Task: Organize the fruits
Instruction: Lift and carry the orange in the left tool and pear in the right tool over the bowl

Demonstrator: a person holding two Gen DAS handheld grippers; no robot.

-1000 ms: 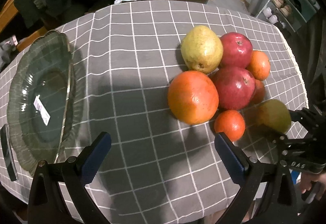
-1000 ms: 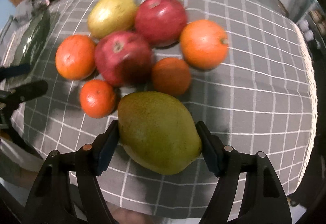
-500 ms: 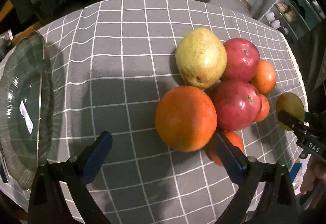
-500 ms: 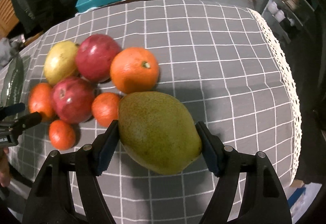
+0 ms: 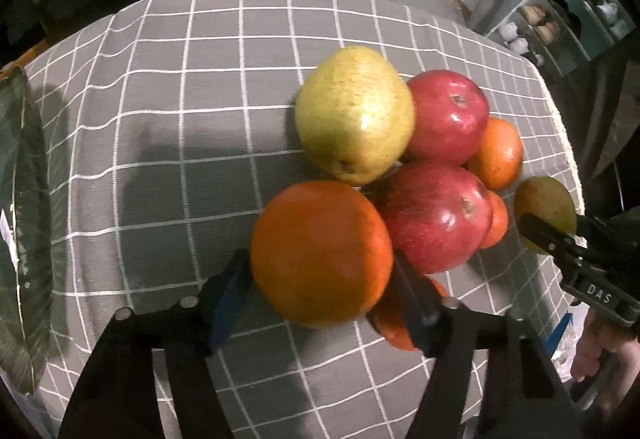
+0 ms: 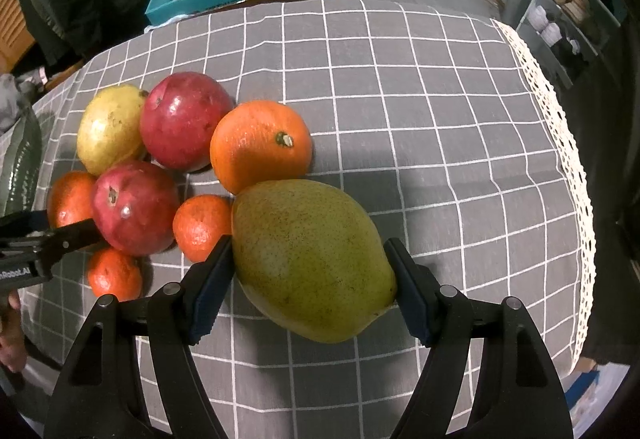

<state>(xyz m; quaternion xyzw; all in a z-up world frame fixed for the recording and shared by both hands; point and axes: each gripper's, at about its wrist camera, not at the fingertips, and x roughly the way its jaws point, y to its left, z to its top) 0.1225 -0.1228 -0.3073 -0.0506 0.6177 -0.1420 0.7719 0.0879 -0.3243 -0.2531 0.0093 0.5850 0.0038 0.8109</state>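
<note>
The fruit sits bunched in one heap on the surface (image 6: 440,99), likely so each piece can be lifted out in turn. The mango (image 6: 312,259), the largest piece, is clamped between the pads of the right gripper (image 6: 310,287), its jaws wide around its girth, just right of the heap. The big orange (image 5: 320,253) at the heap's near edge lies between the fingers of the left gripper (image 5: 320,291), whose jaws are closing onto it; both pads look to touch its sides. A green plate (image 5: 24,219) waits far left of that gripper.
</note>
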